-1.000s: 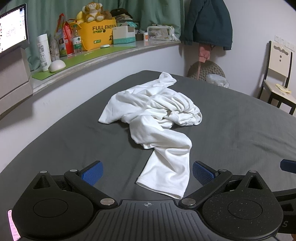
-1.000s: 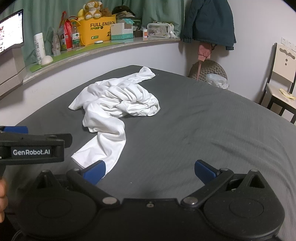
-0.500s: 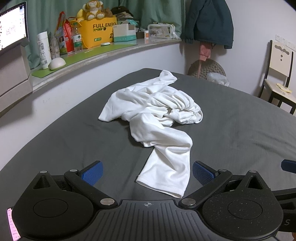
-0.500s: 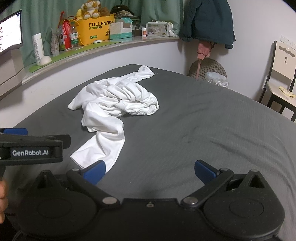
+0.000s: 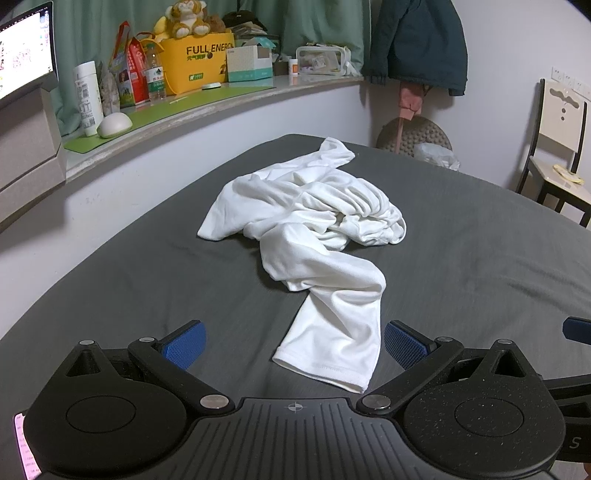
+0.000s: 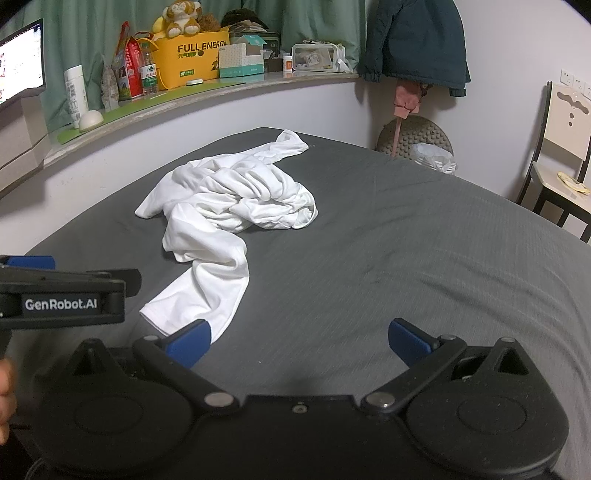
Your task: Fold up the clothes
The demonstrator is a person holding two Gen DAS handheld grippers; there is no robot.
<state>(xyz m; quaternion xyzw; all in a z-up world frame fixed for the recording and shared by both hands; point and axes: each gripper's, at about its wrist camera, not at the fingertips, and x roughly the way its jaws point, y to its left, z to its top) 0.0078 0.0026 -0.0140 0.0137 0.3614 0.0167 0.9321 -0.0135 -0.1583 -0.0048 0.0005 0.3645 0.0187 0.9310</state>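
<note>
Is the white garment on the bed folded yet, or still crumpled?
Crumpled. The white garment lies bunched on the grey bed, one sleeve trailing toward the open left gripper; neither gripper touches it.

Plain white garment (image 5: 317, 236) on a dark grey bed (image 5: 480, 266). Black left gripper (image 5: 293, 345) and right gripper (image 6: 299, 341), each with blue fingertip pads (image 5: 184, 345). Yellow box (image 5: 195, 61), green curtain (image 5: 92, 22).

A grey bed (image 5: 461, 258) stood against a white wall (image 5: 258, 122) beneath a cluttered ledge (image 5: 221, 92) and green curtains (image 5: 92, 22). A dark jacket (image 5: 417, 40) hung nearby, beside 1 chair (image 5: 561, 122).
</note>
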